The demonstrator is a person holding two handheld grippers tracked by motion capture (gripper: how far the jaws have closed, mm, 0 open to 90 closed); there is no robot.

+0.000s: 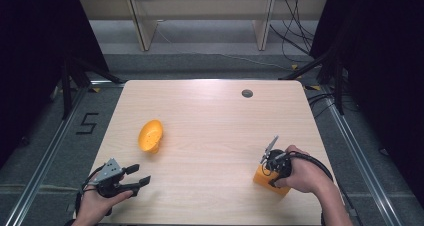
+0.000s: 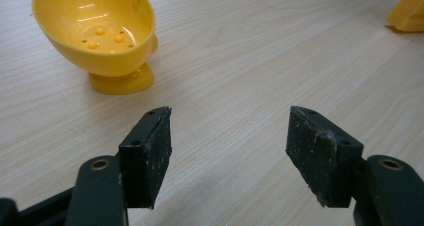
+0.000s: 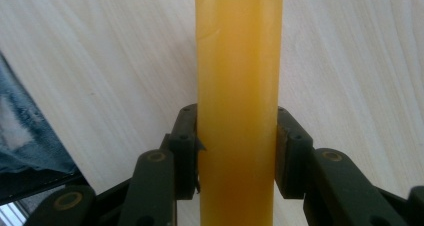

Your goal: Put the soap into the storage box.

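Wooden table (image 1: 210,116): yellow bowl (image 1: 150,135) lies well apart from orange block (image 1: 263,177).

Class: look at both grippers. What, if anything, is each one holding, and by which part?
The right gripper clamps the orange translucent block across its two long side faces. The left gripper is open and holds nothing.

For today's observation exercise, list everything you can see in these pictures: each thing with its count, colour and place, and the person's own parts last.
Bowl: one, yellow, footed, tipped over on the table's left half.
Block: one, orange, near the table's front right edge, clamped between jaws.
Table: one, light wood, centre of the scene.
Grommet: one, grey, far right of the tabletop.
Left gripper: one, black, jaws apart with nothing between them, front left.
Right gripper: one, black, pads pressing the block's sides.
Hands: two, one holding each gripper, at the near edge.
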